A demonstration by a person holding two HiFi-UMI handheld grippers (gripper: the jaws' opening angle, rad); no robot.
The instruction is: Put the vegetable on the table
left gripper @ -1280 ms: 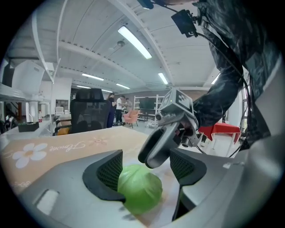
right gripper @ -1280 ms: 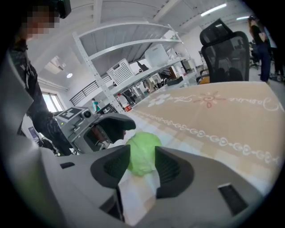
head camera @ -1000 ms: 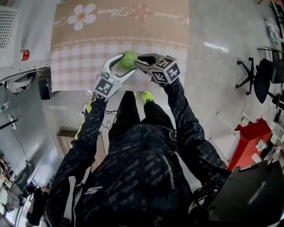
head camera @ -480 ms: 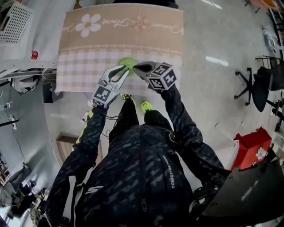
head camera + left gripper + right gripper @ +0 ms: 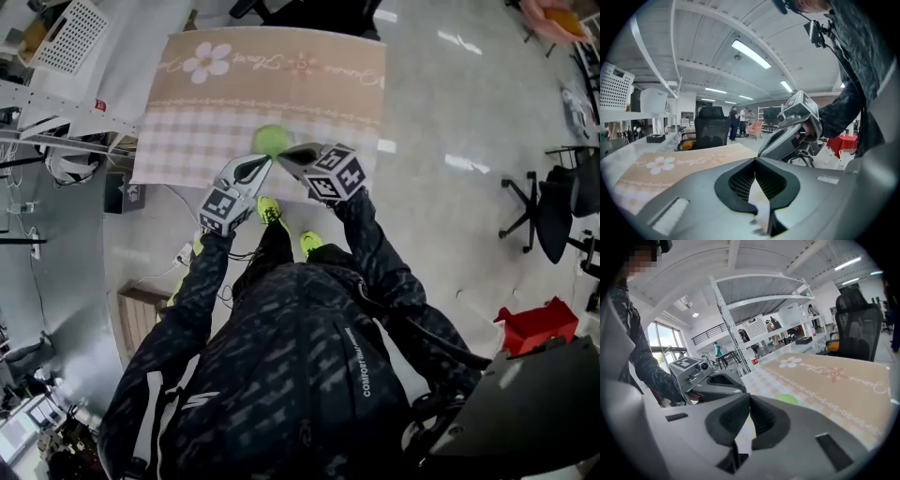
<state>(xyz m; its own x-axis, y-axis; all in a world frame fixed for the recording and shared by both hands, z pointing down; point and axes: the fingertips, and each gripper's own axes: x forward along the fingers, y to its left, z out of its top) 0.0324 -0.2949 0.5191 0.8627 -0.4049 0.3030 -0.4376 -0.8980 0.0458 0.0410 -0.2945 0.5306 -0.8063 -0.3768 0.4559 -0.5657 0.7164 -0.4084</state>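
Note:
A round light-green vegetable (image 5: 272, 141) lies on the checked part of the tablecloth (image 5: 197, 141), near the table's front edge. In the right gripper view the vegetable (image 5: 787, 399) peeks out just beyond the jaws. My left gripper (image 5: 269, 159) hovers just below and left of it, jaws shut and empty; its own view shows the left gripper (image 5: 754, 161) tips meeting. My right gripper (image 5: 284, 152) is beside it to the right, shut with nothing held, and the right gripper (image 5: 749, 397) tips touch in its own view. Neither gripper touches the vegetable.
The table (image 5: 281, 66) carries a beige cloth with a flower print (image 5: 208, 62). White metal shelving (image 5: 56, 103) stands to the left, with a white basket (image 5: 73, 33) on it. A black office chair (image 5: 553, 178) and a red box (image 5: 536, 323) are on the floor to the right.
Both grippers let go of the green vegetable and closed empty. They drew back toward me while the vegetable stayed on the cloth.

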